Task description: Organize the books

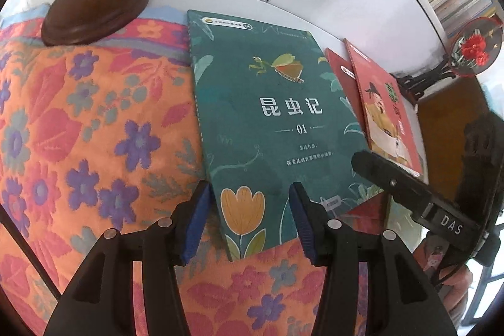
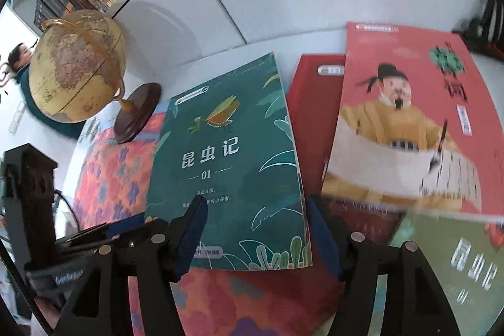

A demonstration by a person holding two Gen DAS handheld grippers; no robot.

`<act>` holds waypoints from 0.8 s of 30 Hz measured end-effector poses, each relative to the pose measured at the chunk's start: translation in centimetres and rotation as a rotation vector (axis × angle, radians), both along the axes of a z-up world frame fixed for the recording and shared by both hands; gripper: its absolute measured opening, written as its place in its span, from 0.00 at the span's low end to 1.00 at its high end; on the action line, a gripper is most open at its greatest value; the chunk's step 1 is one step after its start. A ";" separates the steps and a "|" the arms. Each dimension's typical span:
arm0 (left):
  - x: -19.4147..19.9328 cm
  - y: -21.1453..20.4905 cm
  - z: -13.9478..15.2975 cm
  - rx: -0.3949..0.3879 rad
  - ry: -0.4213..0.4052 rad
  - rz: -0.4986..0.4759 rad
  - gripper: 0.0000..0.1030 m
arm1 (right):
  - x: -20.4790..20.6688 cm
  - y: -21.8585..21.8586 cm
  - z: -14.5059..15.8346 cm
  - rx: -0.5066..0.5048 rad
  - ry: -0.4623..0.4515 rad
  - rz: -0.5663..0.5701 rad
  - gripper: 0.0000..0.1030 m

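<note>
1. My left gripper (image 1: 250, 218) stands part open over the near end of the green book (image 1: 267, 115). The blue pads straddle the tulip on the cover and neither one presses on it. Nothing is held.
2. My right gripper (image 2: 256, 236) stands wider apart. Its jaws frame the lower right part of the same green book (image 2: 226, 166), and the right pad sits just off the book's right edge. I see no clamp on anything.
3. Location: the green book lies flat, cover up, on the flowered cloth (image 1: 94, 131). Its near corner hangs past the cloth edge in the left view. To its right lies the pink book (image 2: 406, 122), on top of a red book (image 2: 310, 115). A pale green book (image 2: 456, 266) shows at the lower right, partly under the pink one.
4. Handling, my judgement: thin paperbacks, light. The covers look smooth and probably slide against each other. A thin book will sag if it is pinched at one corner.
5. Where to take hold, my judgement: across the spine edge or a short edge, pads on front and back cover. The cloth is soft, so getting a pad under an edge should be easy.
6. Hazard: the globe (image 2: 75, 65) on its wooden base (image 1: 94, 10) stands near the far left corner of the green book.
</note>
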State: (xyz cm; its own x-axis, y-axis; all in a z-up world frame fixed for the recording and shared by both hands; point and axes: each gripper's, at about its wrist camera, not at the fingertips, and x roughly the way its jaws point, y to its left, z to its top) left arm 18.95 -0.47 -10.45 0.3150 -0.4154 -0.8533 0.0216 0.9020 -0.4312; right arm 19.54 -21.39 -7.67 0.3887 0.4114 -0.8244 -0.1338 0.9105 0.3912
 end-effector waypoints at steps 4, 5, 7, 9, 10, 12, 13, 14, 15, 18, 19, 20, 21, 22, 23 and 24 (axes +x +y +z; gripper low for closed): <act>-2.2 0.8 0.1 0.003 0.032 -0.022 0.46 | -2.6 -0.1 -0.1 0.084 0.056 0.015 0.63; -3.0 0.9 0.2 0.011 0.038 -0.033 0.46 | -3.8 -0.3 -0.3 0.102 0.067 0.020 0.63; -5.4 0.9 0.1 0.032 0.057 -0.066 0.46 | -6.8 -0.6 -0.6 0.154 0.093 0.014 0.63; -8.5 1.2 0.0 0.026 0.086 -0.105 0.46 | -9.8 -0.7 -1.7 0.198 0.158 -0.001 0.63; -9.8 1.4 -0.1 0.020 0.105 -0.121 0.46 | -12.2 -0.8 -1.9 0.228 0.176 -0.004 0.63; -12.5 1.9 -0.1 -0.008 0.156 -0.163 0.46 | -15.3 -1.0 -2.3 0.276 0.235 0.016 0.62; -13.7 2.2 -0.3 -0.037 0.200 -0.186 0.46 | -17.2 -1.2 -2.7 0.317 0.286 0.025 0.62; -14.6 2.5 -0.7 -0.060 0.246 -0.202 0.45 | -18.4 -1.5 -3.0 0.347 0.320 0.021 0.62; -15.2 2.8 -0.8 -0.067 0.252 -0.210 0.46 | -19.5 -2.1 -3.3 0.377 0.341 0.007 0.59; -14.6 3.3 -1.1 -0.084 0.254 -0.215 0.38 | -19.7 -3.8 -4.1 0.451 0.351 -0.020 0.52; -13.7 3.7 -1.4 -0.123 0.277 -0.195 0.38 | -19.0 -4.4 -4.6 0.496 0.366 -0.038 0.52; -12.9 4.1 -1.8 -0.163 0.302 -0.179 0.37 | -18.2 -4.7 -4.8 0.525 0.369 -0.044 0.52; -12.3 4.4 -2.0 -0.193 0.319 -0.175 0.34 | -17.2 -4.9 -5.0 0.548 0.363 -0.031 0.51; -11.7 4.8 -2.4 -0.220 0.341 -0.169 0.31 | -16.5 -4.8 -5.0 0.543 0.355 -0.015 0.48; -11.3 5.2 -2.8 -0.244 0.364 -0.161 0.26 | -16.0 -4.7 -4.9 0.533 0.343 0.011 0.47; -11.0 5.5 -3.3 -0.274 0.385 -0.152 0.23 | -15.4 -4.5 -4.7 0.519 0.330 0.034 0.47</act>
State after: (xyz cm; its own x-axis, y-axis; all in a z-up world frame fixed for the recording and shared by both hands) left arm 7.93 5.08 -13.70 -0.0832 -0.6576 -0.7487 -0.0631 0.7533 -0.6546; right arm 4.12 -25.93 -12.38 0.1270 0.7989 -0.5879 0.0440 0.5876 0.8080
